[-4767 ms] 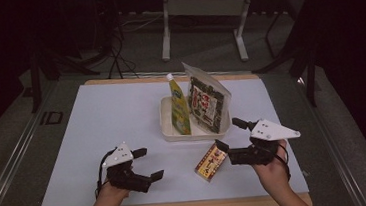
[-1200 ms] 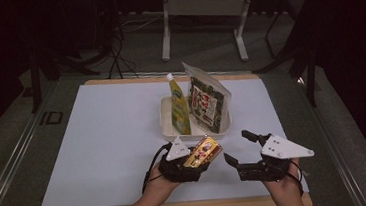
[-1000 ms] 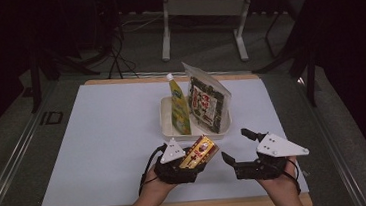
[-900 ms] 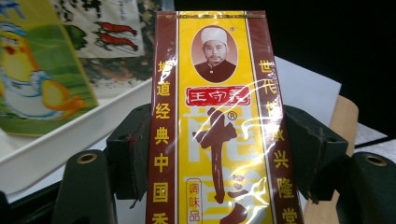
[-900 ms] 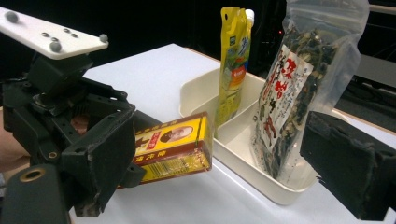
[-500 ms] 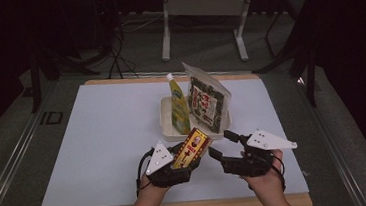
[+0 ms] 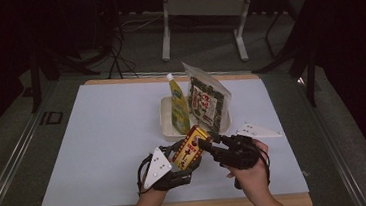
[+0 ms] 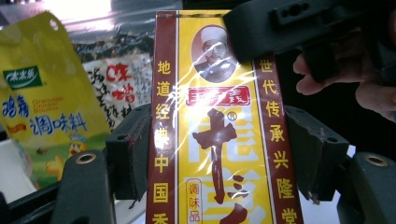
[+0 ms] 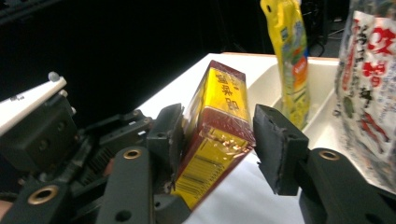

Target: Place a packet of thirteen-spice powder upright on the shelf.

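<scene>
White tabletop (image 7: 99, 140) under you, dark room behind. Your left gripper (image 8: 219, 158) has its jaws clamped on the long sides of the yellow-and-maroon box (image 7: 191, 146), lifted just in front of the cream tray (image 7: 165, 119). Your right gripper (image 9: 217, 140) straddles the box's end: left pad touching, right pad a little apart, so open. From above that gap is hidden. Its own view shows it, plus the yellow pouch (image 9: 289, 56) and the dark printed bag (image 9: 369, 79) standing in the tray.
</scene>
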`<state>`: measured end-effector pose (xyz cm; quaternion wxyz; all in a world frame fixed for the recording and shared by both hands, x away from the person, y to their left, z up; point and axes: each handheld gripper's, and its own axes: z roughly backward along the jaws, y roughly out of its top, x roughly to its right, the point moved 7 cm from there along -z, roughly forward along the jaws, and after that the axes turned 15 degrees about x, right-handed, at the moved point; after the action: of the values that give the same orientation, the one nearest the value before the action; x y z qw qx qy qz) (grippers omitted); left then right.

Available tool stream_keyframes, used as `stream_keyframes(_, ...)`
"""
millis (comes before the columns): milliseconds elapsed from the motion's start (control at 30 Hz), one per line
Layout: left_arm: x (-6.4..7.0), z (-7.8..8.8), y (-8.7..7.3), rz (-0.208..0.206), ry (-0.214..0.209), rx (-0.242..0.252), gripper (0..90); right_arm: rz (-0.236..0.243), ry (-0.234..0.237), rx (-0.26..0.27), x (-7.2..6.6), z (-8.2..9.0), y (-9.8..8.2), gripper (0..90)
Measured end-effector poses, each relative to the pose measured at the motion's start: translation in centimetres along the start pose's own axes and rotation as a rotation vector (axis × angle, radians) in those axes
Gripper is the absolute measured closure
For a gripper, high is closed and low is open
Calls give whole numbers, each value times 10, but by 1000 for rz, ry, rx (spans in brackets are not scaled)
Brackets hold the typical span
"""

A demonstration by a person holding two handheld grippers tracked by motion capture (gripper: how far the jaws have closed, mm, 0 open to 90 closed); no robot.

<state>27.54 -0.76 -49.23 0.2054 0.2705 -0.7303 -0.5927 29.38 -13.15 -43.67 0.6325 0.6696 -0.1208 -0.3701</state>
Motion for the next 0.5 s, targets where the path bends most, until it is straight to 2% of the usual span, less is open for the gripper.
stream_keyframes(67,1,0,0,-9,-1,13,312,-44,4,-3,-2,-1,0,600)
stream_keyframes(167,1,-1,-1,-10,9,1,310,-87,-4,-3,-2,-2,1,640)
stream_keyframes(300,3,-5,-3,1,8,-31,287,-116,-7,1,-6,-1,2,673)
stream_keyframes(333,4,-6,-3,12,4,-37,273,-104,-10,3,-7,-1,2,674)
stream_keyframes(367,4,-7,-3,2,11,-42,262,-83,-17,5,-9,-2,2,675)
stream_keyframes(400,4,-7,-3,2,11,-42,258,-83,-17,5,-9,-2,2,675)
stream_keyframes(500,4,-10,-3,15,30,-66,160,-51,-26,9,-11,-3,4,676)
